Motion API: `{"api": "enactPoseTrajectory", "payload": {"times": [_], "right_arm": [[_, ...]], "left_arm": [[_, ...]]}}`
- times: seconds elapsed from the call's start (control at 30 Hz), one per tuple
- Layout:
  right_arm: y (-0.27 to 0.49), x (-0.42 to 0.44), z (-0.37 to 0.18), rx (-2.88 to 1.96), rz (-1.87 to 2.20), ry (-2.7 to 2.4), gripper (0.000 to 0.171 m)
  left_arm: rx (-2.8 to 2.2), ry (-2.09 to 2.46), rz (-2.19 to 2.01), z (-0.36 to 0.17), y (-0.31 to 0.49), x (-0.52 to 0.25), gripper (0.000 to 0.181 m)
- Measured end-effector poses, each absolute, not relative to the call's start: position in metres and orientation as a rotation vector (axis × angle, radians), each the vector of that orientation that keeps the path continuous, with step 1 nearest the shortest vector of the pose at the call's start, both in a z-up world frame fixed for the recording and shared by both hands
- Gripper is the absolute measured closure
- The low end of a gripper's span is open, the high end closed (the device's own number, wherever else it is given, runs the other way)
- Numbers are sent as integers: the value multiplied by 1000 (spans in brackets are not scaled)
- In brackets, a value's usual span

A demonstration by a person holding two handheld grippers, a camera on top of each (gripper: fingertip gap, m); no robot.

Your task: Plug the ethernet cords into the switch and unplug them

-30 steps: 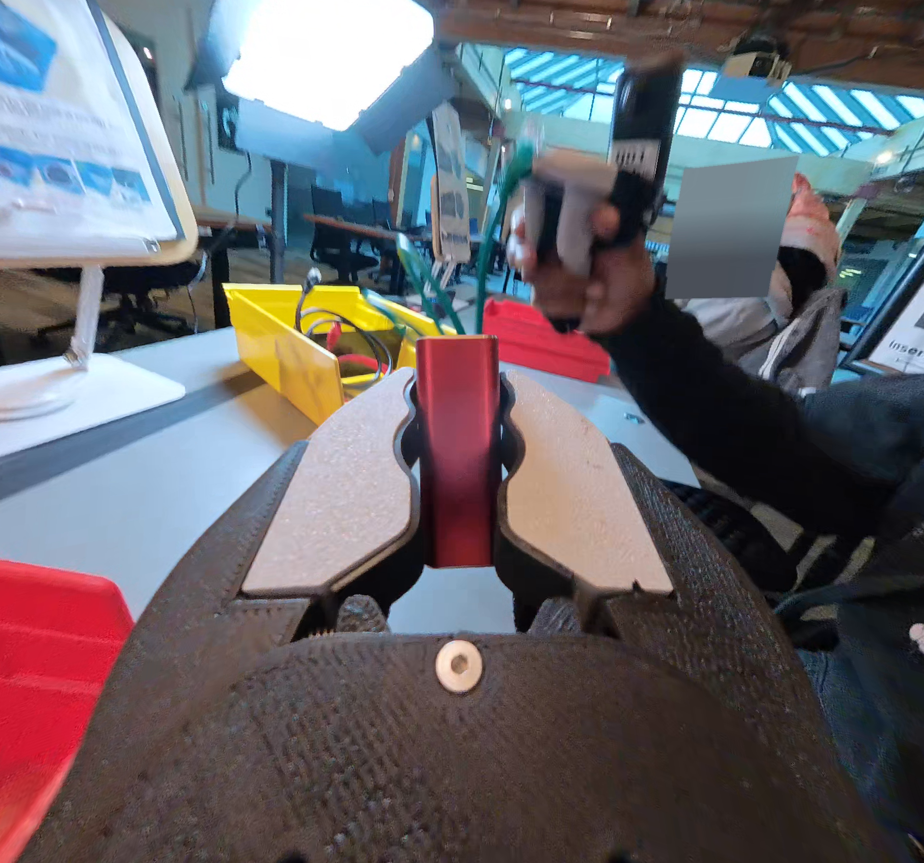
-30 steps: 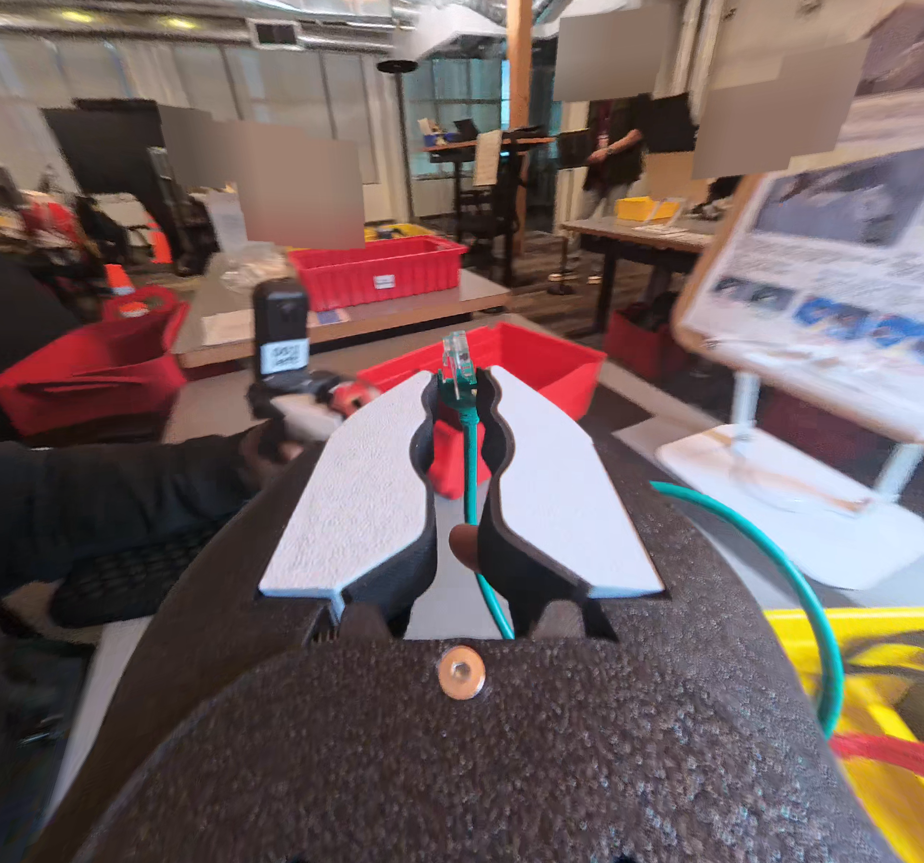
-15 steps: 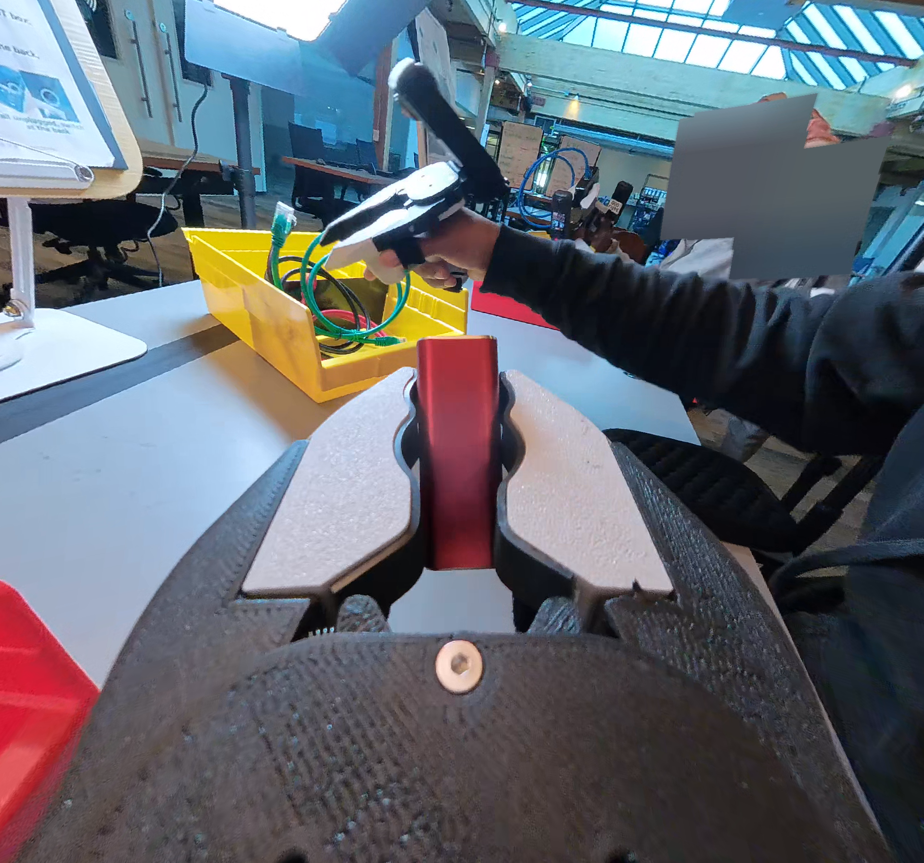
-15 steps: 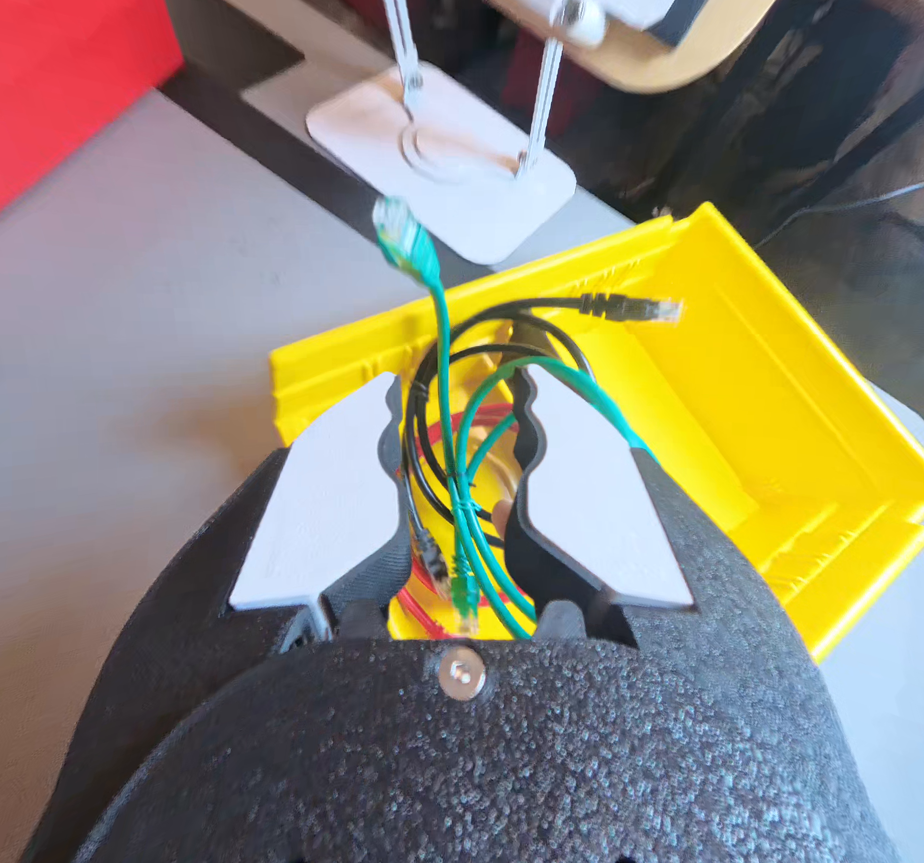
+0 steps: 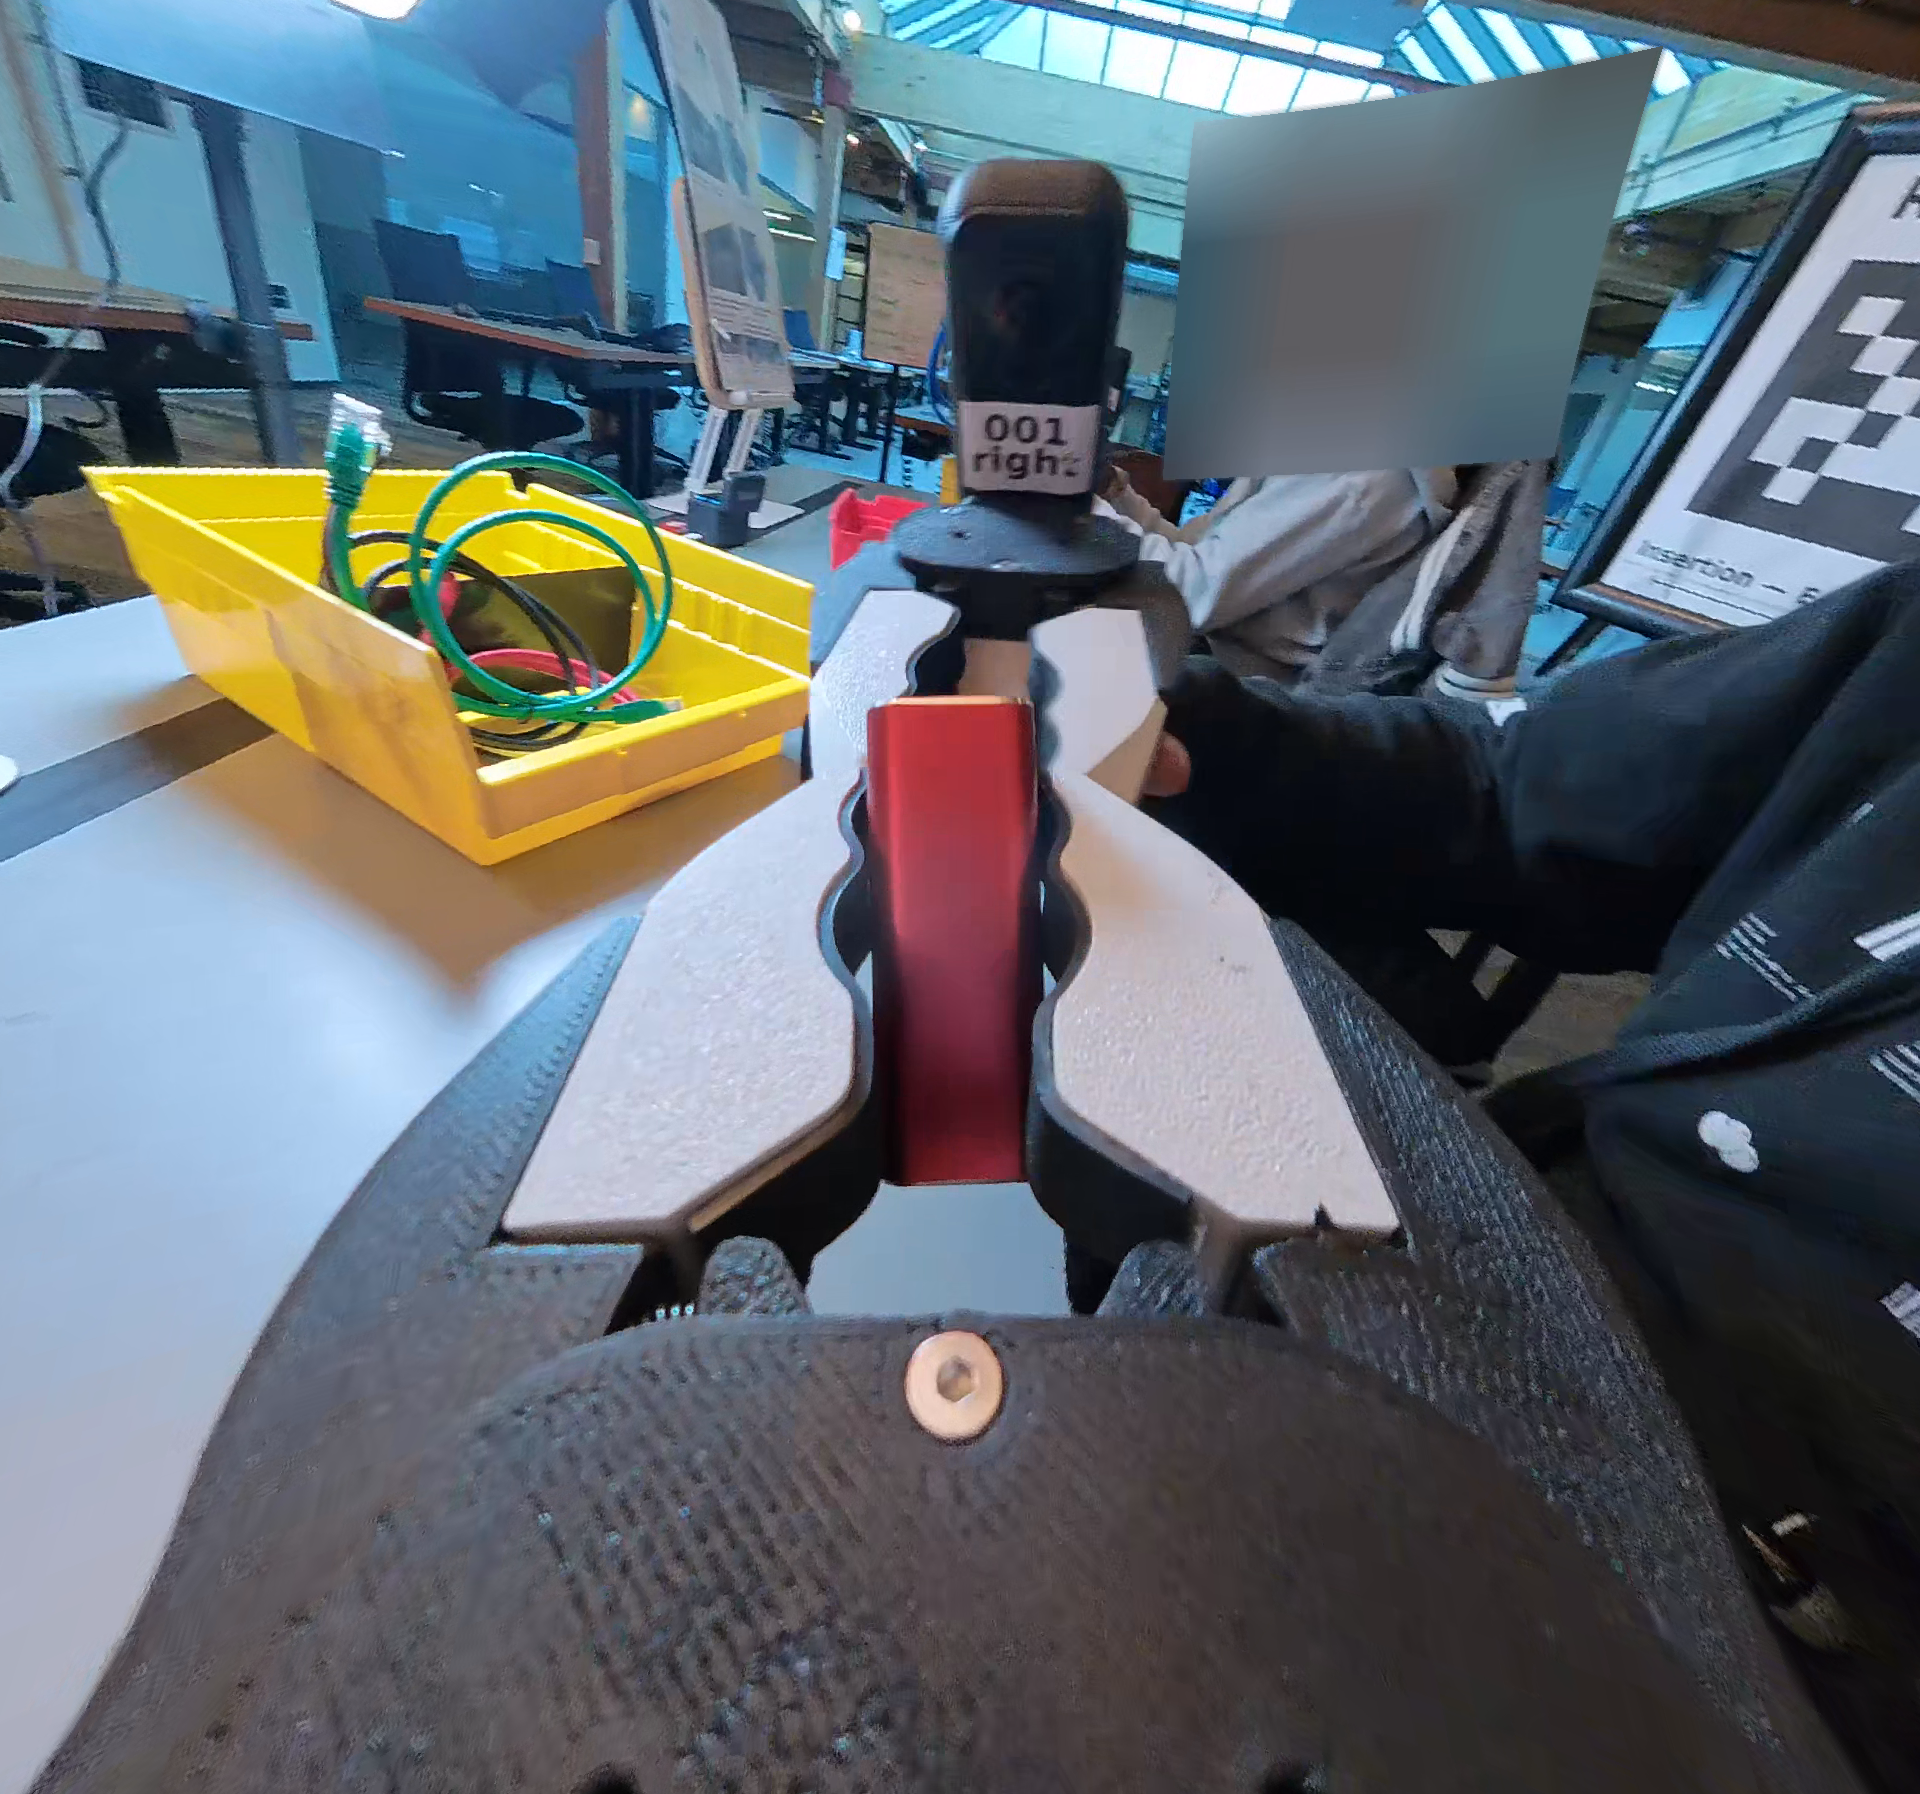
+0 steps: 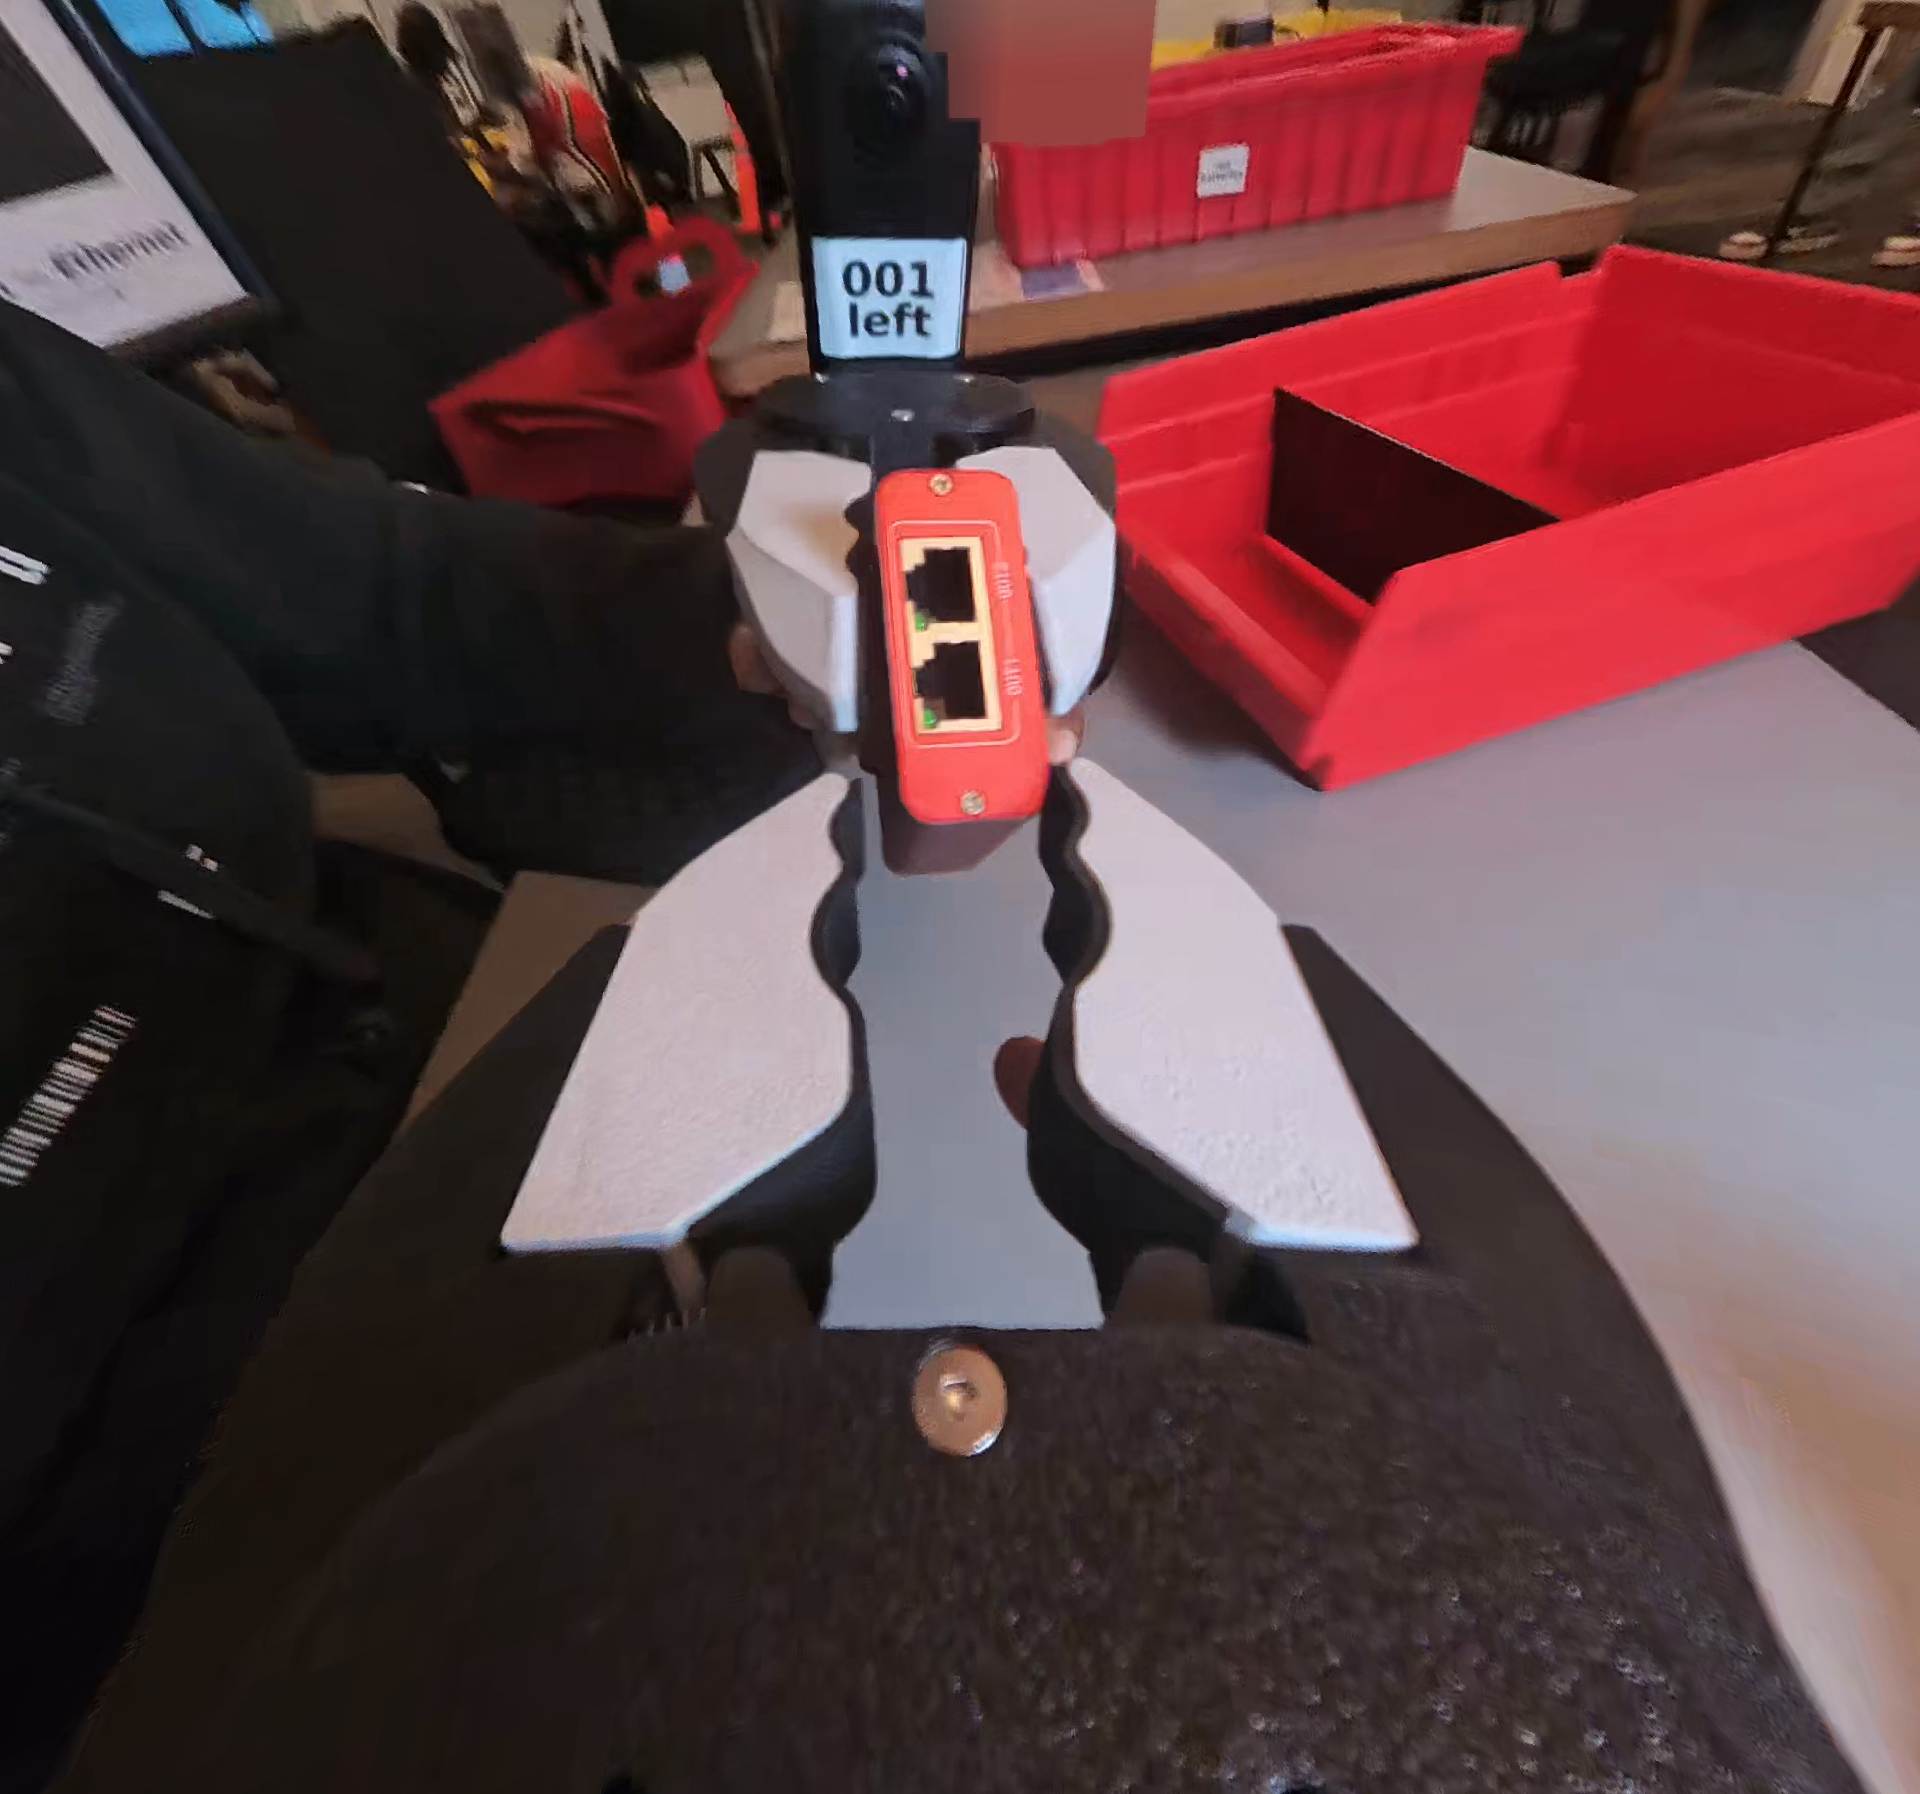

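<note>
While the left gripper [image 5: 951, 799] clamps the red switch [image 5: 951, 934] at frame centre, that view shows only its plain top, hiding the ports. Seen from the right wrist, its orange-red end plate [image 6: 958, 645] shows two empty stacked jacks, just beyond the right gripper [image 6: 951, 840], whose fingers stand apart, empty. Green, black and red ethernet cords [image 5: 520, 601] lie coiled in the yellow bin [image 5: 312, 695] at left.

Black textured gripper [image 5: 951, 809] bodies, grey wavy-edged pads [image 5: 717, 1006], black sleeves [image 5: 1382, 799]
</note>
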State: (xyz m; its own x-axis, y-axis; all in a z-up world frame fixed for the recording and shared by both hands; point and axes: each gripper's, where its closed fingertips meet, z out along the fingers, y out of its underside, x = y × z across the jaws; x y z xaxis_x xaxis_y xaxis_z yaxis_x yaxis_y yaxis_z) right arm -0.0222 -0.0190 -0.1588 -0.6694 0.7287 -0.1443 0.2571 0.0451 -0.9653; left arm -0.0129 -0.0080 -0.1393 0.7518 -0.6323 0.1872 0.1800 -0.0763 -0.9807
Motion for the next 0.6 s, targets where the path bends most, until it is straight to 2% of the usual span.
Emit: {"api": "enactPoseTrajectory", "payload": {"times": [0.03,0.13,0.3,0.47,0.5,0.6], "right_arm": [[-20,-22,-159,-975,1702,-1938,145],[-19,-15,-157,-967,1808,-1950,147],[-6,-3,-166,-1126,1797,-2062,147],[9,-11,-165,-1121,1653,-1975,146],[13,-11,-167,-1078,1522,-1994,142],[15,-7,-167,-883,1080,-2072,116]], "left_arm": [[-1503,399,-715,-139,-10,-10,153],[-1550,437,-744,-146,-11,-6,152],[-1698,476,-753,-169,-9,-6,154],[-1800,279,-913,-179,1,-9,154],[-1813,239,-969,-181,1,-10,154],[-1847,101,-1096,-191,4,-16,155]]}}
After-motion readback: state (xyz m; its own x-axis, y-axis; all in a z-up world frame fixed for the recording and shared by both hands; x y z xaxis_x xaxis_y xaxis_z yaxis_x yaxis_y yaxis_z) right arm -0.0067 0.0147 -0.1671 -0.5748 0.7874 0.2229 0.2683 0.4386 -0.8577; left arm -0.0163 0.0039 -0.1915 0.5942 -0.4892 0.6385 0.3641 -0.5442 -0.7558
